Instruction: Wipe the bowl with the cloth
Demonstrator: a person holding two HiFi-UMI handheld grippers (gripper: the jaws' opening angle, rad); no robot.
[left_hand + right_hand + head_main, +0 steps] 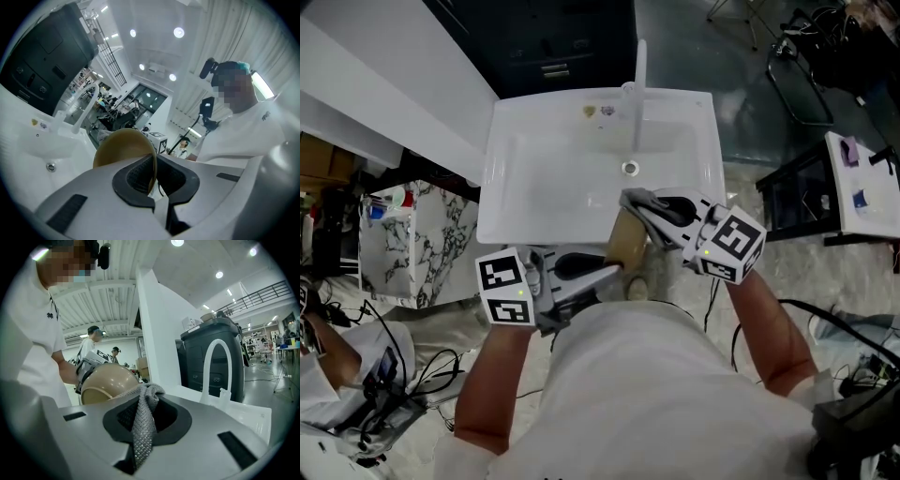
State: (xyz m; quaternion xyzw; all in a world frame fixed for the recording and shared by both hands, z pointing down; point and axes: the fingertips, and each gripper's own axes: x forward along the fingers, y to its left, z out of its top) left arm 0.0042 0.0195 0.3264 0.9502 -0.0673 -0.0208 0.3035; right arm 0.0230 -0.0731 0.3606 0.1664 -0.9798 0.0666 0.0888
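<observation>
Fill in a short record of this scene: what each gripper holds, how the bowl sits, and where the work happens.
Left gripper: shut on the bowl, by its rim
Right gripper: shut on the grey cloth
Bowl: tan, tipped on its side, held up
Cloth: bunched against the bowl's outside
Place: front edge of the white sink

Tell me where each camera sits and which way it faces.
Head view: on the person's head, facing steeply down at the sink; forearms, left claw and right claw show.
Left gripper view: rides the left claw, faces along its jaws, shut on the bowl rim.
Right gripper view: rides the right claw, jaws shut on the cloth.
Shared: both gripper views show the bowl.
</observation>
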